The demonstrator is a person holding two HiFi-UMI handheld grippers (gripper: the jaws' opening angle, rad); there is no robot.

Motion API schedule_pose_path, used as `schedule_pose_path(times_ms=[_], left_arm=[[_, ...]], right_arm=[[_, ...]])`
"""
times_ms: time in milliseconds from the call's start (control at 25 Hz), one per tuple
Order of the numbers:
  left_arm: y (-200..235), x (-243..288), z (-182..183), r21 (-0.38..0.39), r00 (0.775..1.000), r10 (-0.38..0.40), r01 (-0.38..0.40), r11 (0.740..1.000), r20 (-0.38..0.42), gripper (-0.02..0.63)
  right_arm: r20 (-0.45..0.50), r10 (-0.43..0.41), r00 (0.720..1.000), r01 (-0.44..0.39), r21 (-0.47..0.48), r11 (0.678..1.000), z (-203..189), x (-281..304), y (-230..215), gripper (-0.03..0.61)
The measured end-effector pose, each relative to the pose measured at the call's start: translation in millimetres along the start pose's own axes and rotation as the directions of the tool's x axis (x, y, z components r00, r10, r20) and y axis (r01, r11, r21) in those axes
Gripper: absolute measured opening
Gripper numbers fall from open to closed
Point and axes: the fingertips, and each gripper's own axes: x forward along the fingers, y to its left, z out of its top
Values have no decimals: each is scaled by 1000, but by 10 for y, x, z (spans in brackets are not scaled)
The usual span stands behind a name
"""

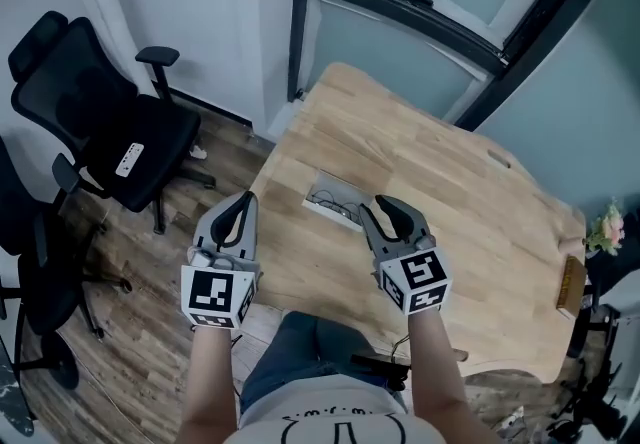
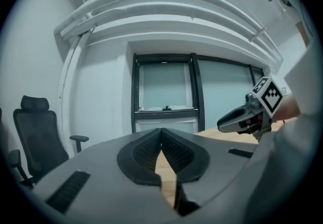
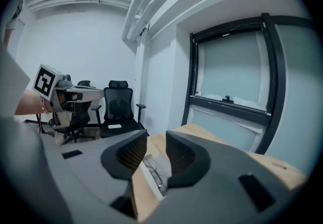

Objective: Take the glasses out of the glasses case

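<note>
**Glasses not out yet**

Head view: the job's barely begun. 1 white glasses case (image 1: 318,210) lies open on the wood table (image 1: 470,212), w/ 1 pr of glasses (image 1: 336,200) inside it. My 2 tongs hang near the case and don't touch it. L tongs (image 1: 243,200) are by the table edge, R tongs (image 1: 385,207) just beside the case. 2 black chairs (image 1: 100,122) stand on the floor at left.

L tongs view: tips are together, nothing in them. I see the table ahead and the R tongs off to the side. No case shows here.

R tongs view: tips are apart and empty. Thru the gap I see the case w/ the glasses lying in it, further on. Left to do, I think: reach in, pinch the frame, lift it out.
</note>
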Motion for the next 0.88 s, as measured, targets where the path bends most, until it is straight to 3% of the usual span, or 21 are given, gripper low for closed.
schedule_pose_path(times_ms=[160, 360, 680, 880], left_arm=[[73, 146, -125, -19, 999, -2, 1, 1000, -33, 17], [117, 290, -335, -22, 996, -6, 4, 1000, -90, 17], [188, 486, -722, -49, 981, 3, -13, 999, -194, 17], [206, 535, -844, -65, 974, 25, -40, 997, -225, 17]], right_arm=[[-109, 94, 990, -101, -63, 993, -253, 298, 42, 120], [-247, 190, 950, -221, -101, 970, -656, 685, 108, 110], [-438, 299, 848, -389, -132, 912, -1292, 1159, 168, 107], [-539, 323, 778, -487, -191, 852, -1473, 1278, 168, 104]])
